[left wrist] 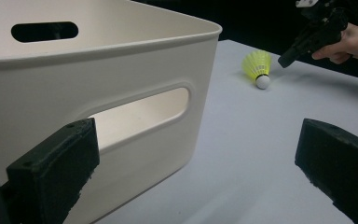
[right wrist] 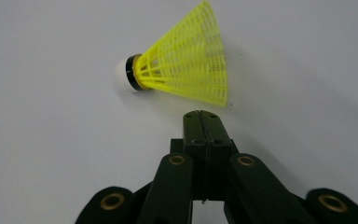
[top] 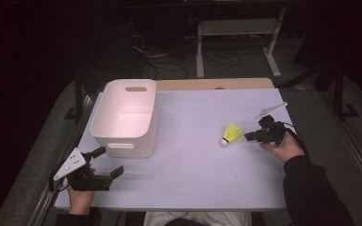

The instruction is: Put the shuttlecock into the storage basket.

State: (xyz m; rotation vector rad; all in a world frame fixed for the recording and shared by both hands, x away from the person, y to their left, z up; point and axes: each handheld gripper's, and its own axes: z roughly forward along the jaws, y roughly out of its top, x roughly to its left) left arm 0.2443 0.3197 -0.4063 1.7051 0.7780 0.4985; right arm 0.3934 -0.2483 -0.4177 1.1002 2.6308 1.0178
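White bin (top: 126, 117) sits at table (top: 198, 174) left, presumably the drop target. Left gripper (top: 107, 162) waits beside it, jaws spread, empty. Right gripper (top: 250, 137) is clenched on nothing, tip just short of the yellow shuttlecock (top: 231, 133) lying on its side right of centre.

Bright lit table (top: 193, 179), dark surroundings, soft shadows, slight blur

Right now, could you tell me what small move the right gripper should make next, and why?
Probably open its jaws. The right gripper is shut with nothing between its jaws, its tip just short of the yellow shuttlecock lying on its side on the table. It must open before it can close on the skirt.
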